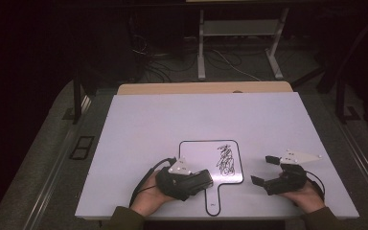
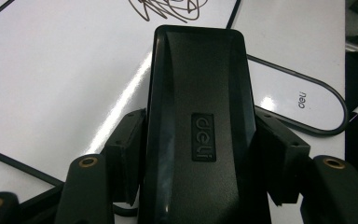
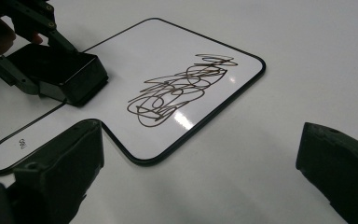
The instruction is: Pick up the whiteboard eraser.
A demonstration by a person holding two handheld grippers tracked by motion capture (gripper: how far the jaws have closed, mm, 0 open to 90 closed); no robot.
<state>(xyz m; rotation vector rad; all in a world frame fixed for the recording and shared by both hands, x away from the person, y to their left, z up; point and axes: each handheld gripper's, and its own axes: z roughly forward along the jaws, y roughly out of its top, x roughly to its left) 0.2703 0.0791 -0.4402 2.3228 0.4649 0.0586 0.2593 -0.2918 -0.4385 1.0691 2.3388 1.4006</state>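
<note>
**A:** ok quick count, what's on the white worktop (image 1: 148, 124)?

**B:** One small handled whiteboard (image 1: 199, 155) near the front edge, with one dark scribble (image 1: 225, 160) on it. One black Deli eraser (image 2: 198, 121) too, sitting at the board's lower left corner.

**A:** And the grippers?

**B:** Two. The left gripper (image 1: 191, 181) has its fingers (image 2: 123, 154) clamped on the eraser's two sides. The right gripper (image 1: 263, 170) sits just right of the board, fingers (image 3: 60, 168) spread wide, nothing between them, pointing toward the scribble.
</note>
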